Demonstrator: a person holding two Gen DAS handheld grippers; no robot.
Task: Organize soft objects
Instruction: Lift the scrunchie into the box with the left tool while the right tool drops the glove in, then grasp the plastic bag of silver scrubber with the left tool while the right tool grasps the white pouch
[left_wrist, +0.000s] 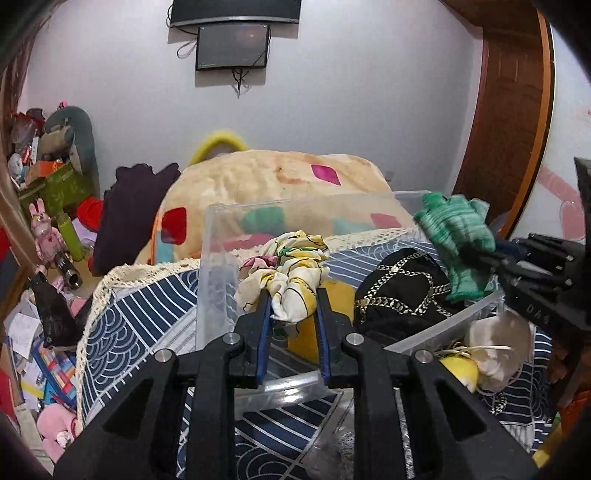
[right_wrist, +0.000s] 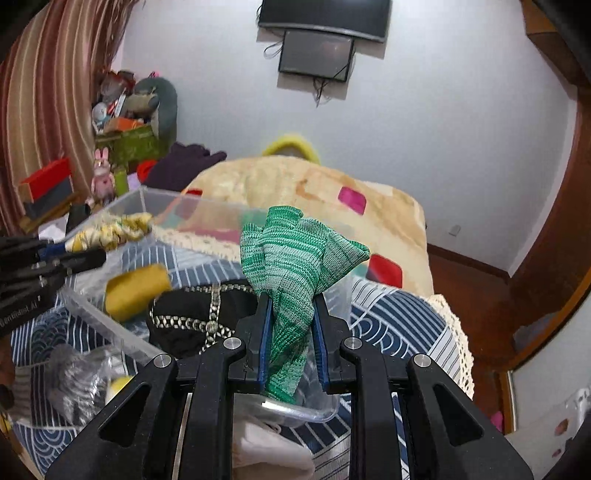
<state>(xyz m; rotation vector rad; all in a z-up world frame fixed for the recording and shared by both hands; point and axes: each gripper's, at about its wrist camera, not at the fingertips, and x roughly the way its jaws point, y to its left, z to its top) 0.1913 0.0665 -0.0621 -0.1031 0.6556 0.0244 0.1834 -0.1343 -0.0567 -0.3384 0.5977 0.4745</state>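
My left gripper (left_wrist: 291, 295) is shut on a yellow floral scrunchie (left_wrist: 284, 273) and holds it above the clear plastic bin (left_wrist: 221, 273) on the bed. My right gripper (right_wrist: 291, 299) is shut on a green knitted cloth (right_wrist: 291, 266), held above the bin's right end (right_wrist: 325, 413). In the bin lie a black cloth with gold chain print (left_wrist: 399, 291) and a mustard yellow piece (left_wrist: 332, 295). The right gripper also shows in the left wrist view (left_wrist: 476, 256), and the left gripper in the right wrist view (right_wrist: 85, 249).
The bin sits on a blue patterned bedspread (left_wrist: 147, 317) with a lace edge. A cream blanket with coloured patches (left_wrist: 266, 177) lies behind it. A white pouch (left_wrist: 495, 350) and a yellow item (left_wrist: 458, 373) lie right of the bin. Cluttered toys and boxes (left_wrist: 48, 229) fill the left.
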